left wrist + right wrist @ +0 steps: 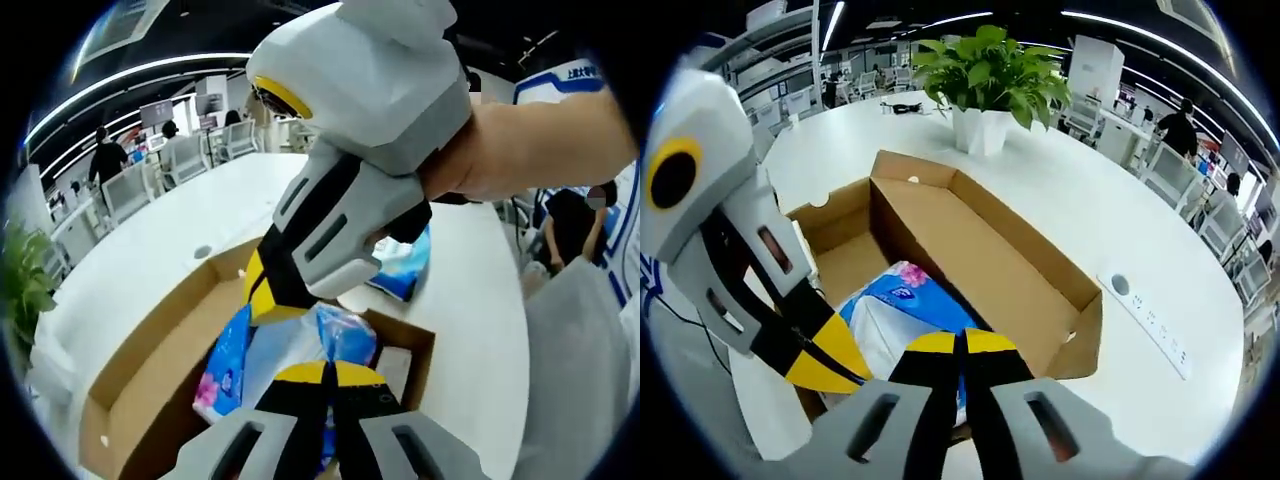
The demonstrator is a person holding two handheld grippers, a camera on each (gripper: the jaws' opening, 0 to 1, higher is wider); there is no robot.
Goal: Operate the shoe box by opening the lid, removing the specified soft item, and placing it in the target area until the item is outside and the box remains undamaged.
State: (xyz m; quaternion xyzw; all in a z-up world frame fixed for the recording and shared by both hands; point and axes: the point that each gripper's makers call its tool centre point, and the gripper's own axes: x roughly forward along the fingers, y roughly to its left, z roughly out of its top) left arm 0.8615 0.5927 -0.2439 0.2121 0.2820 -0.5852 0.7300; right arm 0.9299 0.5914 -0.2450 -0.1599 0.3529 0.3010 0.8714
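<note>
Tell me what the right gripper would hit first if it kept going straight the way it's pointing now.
Most likely the blue and white soft pack lying in the open shoe box; the right gripper has its jaw tips right over it. Depth is unclear, so it may already be touching.

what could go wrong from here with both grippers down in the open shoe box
1. Both grippers crowd the same spot: the left gripper sits right beside the right gripper over the tissue pack, so they may collide or tug it against each other.
2. The soft plastic wrap could tear or slip if pinched by a corner.
3. Lifting at an angle may drag the pack against the cardboard box wall and bend the open lid.
</note>
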